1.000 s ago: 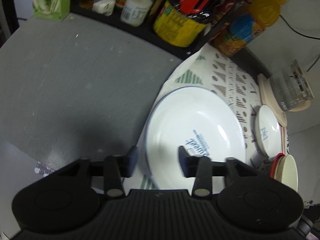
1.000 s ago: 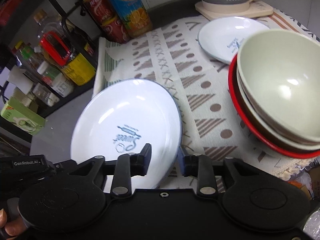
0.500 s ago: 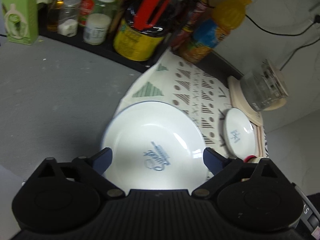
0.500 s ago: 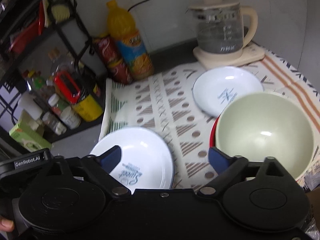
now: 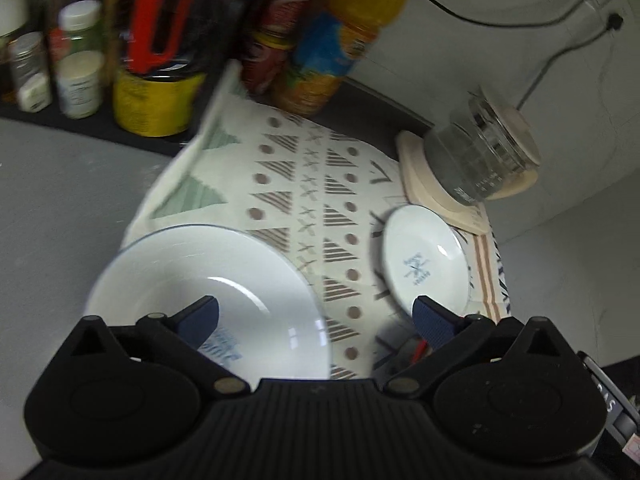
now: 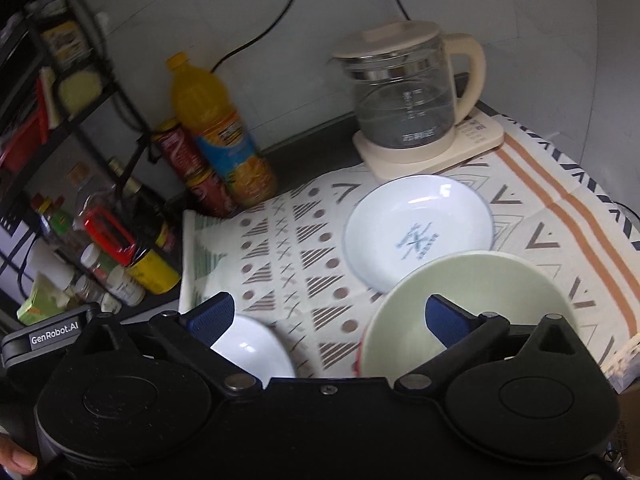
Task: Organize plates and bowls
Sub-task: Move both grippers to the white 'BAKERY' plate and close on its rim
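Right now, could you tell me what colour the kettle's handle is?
Cream, matching its lid and base; the kettle shows best in the right wrist view.

My left camera looks steeply down past its tongs (image 5: 316, 316) from close above the large plate (image 5: 208, 292), facing the back wall. My right camera sits farther back and higher over the bowl (image 6: 472, 312). Both share the patterned cloth (image 6: 288, 264), small plate (image 6: 418, 232), kettle (image 6: 408, 96) and juice bottle (image 6: 220, 128).

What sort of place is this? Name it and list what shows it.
Most likely a home kitchen counter. A glass electric kettle sits on its base by the wall, a rack of condiment bottles and jars stands to one side, and white plates and a stack of bowls lie on a patterned cloth.
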`<state>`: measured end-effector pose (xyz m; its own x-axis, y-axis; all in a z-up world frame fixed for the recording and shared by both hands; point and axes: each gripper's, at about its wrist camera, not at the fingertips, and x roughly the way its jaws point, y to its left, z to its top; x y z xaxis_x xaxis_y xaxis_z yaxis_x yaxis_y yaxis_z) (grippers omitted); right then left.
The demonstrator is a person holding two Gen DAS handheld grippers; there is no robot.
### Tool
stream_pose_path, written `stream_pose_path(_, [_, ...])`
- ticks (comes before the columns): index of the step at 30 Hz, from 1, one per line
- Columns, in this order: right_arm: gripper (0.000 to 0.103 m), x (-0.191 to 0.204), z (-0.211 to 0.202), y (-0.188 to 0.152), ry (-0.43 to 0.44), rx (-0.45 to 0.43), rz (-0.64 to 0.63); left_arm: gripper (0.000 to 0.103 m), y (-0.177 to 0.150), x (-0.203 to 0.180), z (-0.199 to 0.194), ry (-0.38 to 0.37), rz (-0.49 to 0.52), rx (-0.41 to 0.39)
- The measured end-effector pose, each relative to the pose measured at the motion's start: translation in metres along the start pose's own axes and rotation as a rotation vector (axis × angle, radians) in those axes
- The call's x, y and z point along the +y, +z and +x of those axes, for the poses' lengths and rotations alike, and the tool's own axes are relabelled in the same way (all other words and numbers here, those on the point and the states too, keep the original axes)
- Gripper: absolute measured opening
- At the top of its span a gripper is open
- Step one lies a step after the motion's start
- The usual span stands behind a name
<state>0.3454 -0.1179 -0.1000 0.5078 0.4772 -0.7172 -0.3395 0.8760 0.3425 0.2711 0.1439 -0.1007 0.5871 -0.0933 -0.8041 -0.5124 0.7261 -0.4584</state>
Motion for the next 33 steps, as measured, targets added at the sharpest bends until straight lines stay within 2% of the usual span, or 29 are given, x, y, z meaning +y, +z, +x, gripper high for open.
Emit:
stream_pose_path(10, [0.103, -0.051, 0.016, 0.032, -0.057, 0.029, 0.064, 0.102, 0.011, -0.035, 0.043, 0.015, -0.011, 0.052])
stream_pose_path(16, [0.102, -0.082, 0.034, 0.046, -0.077, 0.079, 0.093, 0.1, 0.018, -0.055, 0.076, 0.02, -0.004, 0.088])
stream_pose_path(19, [0.1, -0.095, 0.042, 0.052, -0.077, 0.099, 0.102, 0.099, 0.02, -0.061, 0.094, 0.021, -0.012, 0.116])
stream_pose_path(23, [0.09, -0.112, 0.057, 0.061, -0.067, 0.135, 0.117, 0.098, 0.024, -0.066, 0.113, 0.022, -0.026, 0.131])
stream_pose_path(30, [0.078, -0.138, 0.085, 0.072, -0.045, 0.21, 0.155, 0.084, 0.029, -0.068, 0.142, 0.03, -0.067, 0.163])
stream_pose_path(33, [0.075, -0.148, 0.095, 0.074, -0.041, 0.233, 0.168, 0.074, 0.03, -0.07, 0.154, 0.037, -0.084, 0.178])
